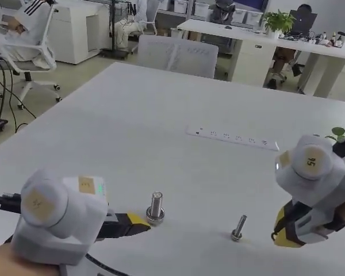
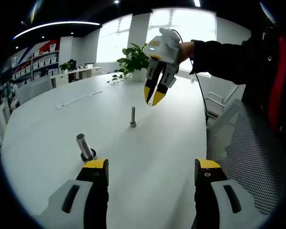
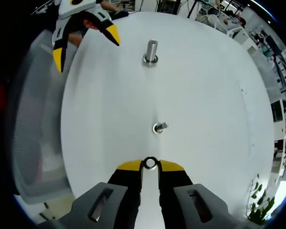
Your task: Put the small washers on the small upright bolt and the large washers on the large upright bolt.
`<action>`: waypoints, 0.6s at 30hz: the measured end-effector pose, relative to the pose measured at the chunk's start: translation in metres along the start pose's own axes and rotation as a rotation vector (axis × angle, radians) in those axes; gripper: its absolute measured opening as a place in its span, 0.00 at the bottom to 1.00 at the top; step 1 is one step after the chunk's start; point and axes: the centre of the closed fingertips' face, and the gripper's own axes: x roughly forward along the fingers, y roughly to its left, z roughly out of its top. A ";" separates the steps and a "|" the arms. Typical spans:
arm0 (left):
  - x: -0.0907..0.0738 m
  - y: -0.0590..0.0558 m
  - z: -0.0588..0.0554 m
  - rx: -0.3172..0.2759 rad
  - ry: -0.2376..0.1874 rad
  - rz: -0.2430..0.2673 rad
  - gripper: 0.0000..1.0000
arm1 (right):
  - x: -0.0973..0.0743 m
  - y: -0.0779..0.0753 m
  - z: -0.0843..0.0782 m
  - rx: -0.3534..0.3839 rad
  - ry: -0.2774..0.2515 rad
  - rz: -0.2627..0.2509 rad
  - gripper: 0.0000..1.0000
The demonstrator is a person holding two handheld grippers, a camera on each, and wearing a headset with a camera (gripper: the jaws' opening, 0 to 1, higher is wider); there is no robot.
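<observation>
At the bottom of the right gripper view, the right gripper (image 3: pixel 150 165) is closed almost fully on a small washer (image 3: pixel 150 159), pinched between its yellow tips. Just above it in the frame stands the small bolt (image 3: pixel 159 127). Its shaft looks bare, so I judge this washer is yet to be threaded on. Near the top, the large bolt (image 3: pixel 151 52) has a ring-like collar at its base, and I cannot tell whether that is stacked washers or the bolt's own head. The left gripper (image 2: pixel 151 164) is spread wide and holds nothing, with one tip just beside the large bolt at lower left of its own view. Both bolts stand directly on the tabletop (image 1: pixel 161 126), not in any tray or box.
</observation>
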 end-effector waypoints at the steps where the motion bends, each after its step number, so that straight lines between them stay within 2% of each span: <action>1: 0.000 0.000 0.000 0.000 0.001 0.000 0.73 | -0.001 -0.001 0.002 -0.003 -0.003 -0.002 0.13; 6: 0.000 0.000 0.000 0.000 0.002 0.000 0.73 | -0.005 -0.008 0.013 -0.022 -0.018 -0.016 0.13; 18: -0.002 0.002 0.000 -0.006 -0.003 0.007 0.73 | -0.004 -0.015 0.035 -0.072 -0.026 -0.022 0.13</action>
